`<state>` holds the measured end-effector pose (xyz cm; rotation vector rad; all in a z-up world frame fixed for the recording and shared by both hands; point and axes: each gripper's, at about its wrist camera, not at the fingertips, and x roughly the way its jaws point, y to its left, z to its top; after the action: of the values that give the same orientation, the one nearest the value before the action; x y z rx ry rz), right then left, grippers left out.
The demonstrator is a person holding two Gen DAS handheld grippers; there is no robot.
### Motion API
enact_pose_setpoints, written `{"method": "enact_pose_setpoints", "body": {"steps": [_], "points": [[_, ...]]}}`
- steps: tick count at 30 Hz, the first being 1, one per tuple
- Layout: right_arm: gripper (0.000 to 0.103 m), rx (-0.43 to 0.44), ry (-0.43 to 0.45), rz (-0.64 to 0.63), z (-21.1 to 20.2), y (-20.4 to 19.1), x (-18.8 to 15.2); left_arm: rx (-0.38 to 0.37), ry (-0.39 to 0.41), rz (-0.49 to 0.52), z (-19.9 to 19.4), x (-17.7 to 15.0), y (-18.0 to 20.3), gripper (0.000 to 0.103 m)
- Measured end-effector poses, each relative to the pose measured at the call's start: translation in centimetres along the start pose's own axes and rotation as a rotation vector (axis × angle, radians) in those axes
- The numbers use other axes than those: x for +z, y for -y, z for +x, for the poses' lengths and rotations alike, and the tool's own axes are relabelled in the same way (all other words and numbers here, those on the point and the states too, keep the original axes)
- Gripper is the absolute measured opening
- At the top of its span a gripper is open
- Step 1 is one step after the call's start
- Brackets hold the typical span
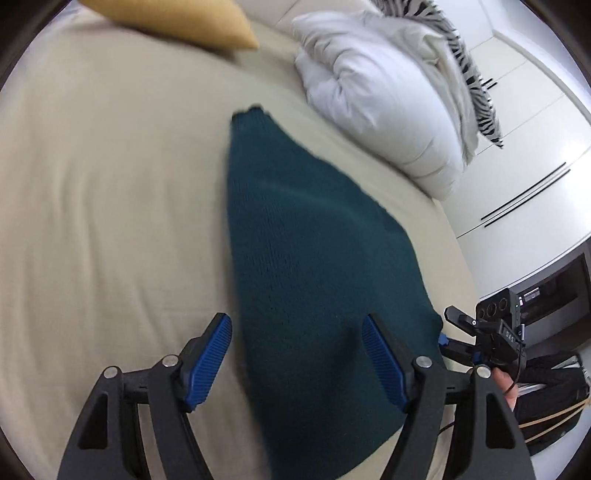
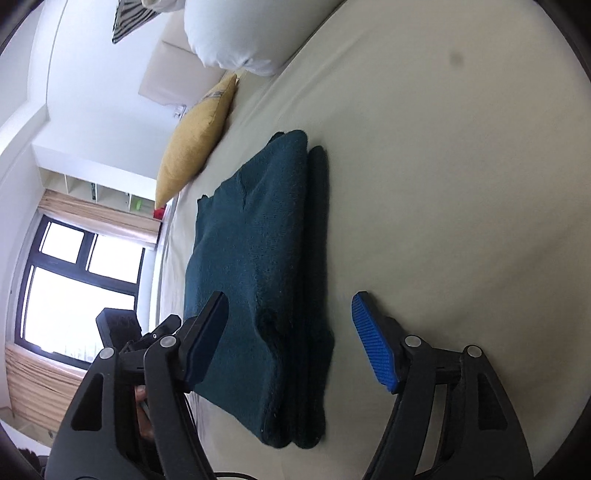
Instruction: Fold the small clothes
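A dark teal knitted garment [image 1: 314,240] lies folded into a long narrow shape on the beige bed sheet [image 1: 110,184]. My left gripper [image 1: 295,328] is open just above its near end, and the blue pads [image 1: 207,362] do not press on the cloth. In the right wrist view the garment [image 2: 251,258] shows stacked layers with a thick folded edge on its right side. My right gripper [image 2: 291,299] is open over that near end, with nothing pinched. The right gripper [image 1: 465,332] also appears at the garment's right edge in the left wrist view.
A white bunched duvet [image 1: 388,110] and a zebra-striped cushion [image 1: 469,74] lie at the far right of the bed. A yellow cushion [image 1: 177,18] sits at the head. White cupboard doors [image 1: 535,147] stand past the bed's right edge. A window [image 2: 74,277] is on the other side.
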<state>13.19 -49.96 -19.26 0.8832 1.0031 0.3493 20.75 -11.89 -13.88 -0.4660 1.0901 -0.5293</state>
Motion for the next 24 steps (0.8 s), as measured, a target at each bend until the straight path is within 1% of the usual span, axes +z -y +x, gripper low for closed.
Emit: {"method": "enact_pose_setpoints", "body": {"steps": [2,3,6,7,8,9,10,13,14,15,18,20,24], "points": [[0.068,-0.009,-0.038,-0.019,1.2,-1.1,0.7,-0.001,-0.038,0.013,1.6,0.3,0.4,0.075],[0.067,-0.019,-0.053,-0.029,1.8,-1.5,1.0,-0.005,-0.04,0.01,1.9,0.4,0.7,0.075],[0.065,-0.094,-0.116,-0.063,3.8,-2.7,1.7,-0.018,-0.055,-0.024,2.6,0.7,0.7,0.074],[0.059,-0.114,-0.13,-0.068,4.4,-3.0,1.9,-0.023,-0.057,-0.034,2.7,0.8,0.6,0.07],[0.05,-0.141,-0.14,-0.072,5.0,-3.3,2.1,-0.024,-0.062,-0.043,2.8,0.9,0.4,0.067],[0.045,-0.17,-0.145,-0.076,5.5,-3.6,2.1,-0.018,-0.069,-0.051,2.8,1.0,0.3,0.061],[0.037,-0.198,-0.146,-0.082,6.0,-4.0,2.1,-0.011,-0.073,-0.056,2.6,1.2,0.3,0.055],[0.026,-0.268,-0.111,-0.135,6.0,-5.8,1.2,0.014,-0.075,-0.017,1.6,0.9,0.8,0.044],[0.025,-0.296,-0.096,-0.165,6.0,-6.7,0.7,0.024,-0.075,-0.001,1.2,0.9,1.2,0.043],[0.024,-0.32,-0.082,-0.195,5.8,-7.6,0.2,0.034,-0.072,0.013,0.6,0.7,1.4,0.041],[0.022,-0.343,-0.057,-0.262,5.1,-10.6,-1.9,0.056,-0.051,0.051,-2.1,-0.4,2.0,0.04],[0.022,-0.345,-0.05,-0.321,5.0,-12.9,-3.9,0.066,-0.031,0.077,-4.5,-1.4,2.1,0.04],[0.021,-0.33,-0.071,-0.406,5.5,-17.0,-8.4,0.085,0.016,0.088,-9.9,-3.6,1.0,0.039]]}}
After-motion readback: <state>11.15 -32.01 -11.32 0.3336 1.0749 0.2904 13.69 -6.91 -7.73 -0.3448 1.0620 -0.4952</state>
